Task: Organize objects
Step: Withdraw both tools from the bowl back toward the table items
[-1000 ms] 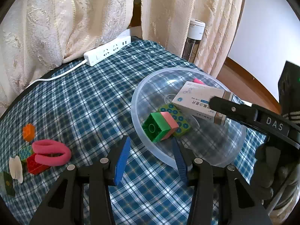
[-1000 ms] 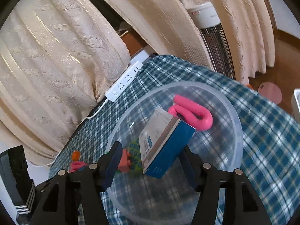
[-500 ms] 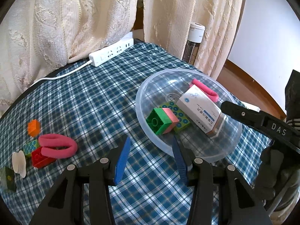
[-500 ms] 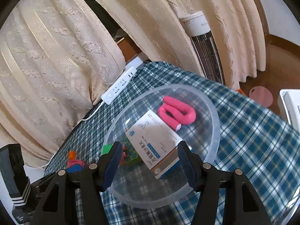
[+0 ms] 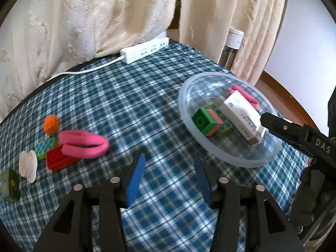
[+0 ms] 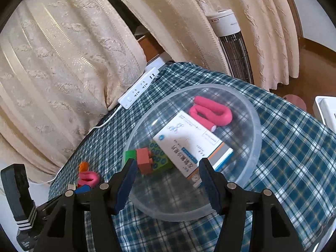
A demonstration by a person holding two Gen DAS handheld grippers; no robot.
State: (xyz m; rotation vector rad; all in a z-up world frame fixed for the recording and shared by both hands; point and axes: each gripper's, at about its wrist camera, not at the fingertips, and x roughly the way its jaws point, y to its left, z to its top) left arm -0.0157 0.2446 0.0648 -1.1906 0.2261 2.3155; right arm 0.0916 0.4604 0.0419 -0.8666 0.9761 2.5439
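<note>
Clear bowl (image 5: 227,159) is seen on plaid cloth (image 5: 130,96); white box (image 6: 193,140), pink loop and bricks lie inside. Only the left wrist view shows the loose pile: red brick (image 5: 59,157), second pink loop (image 5: 84,141), orange brick (image 5: 51,124), white disc (image 5: 28,166). Left gripper (image 5: 168,166) is opening, nothing between jaws. Right gripper (image 6: 166,168) is opening, empty, over bowl's near rim.

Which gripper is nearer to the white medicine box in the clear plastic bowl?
Right. The right gripper is at the white medicine box; the left gripper, jaws opening and empty, is beside the clear plastic bowl.
</note>
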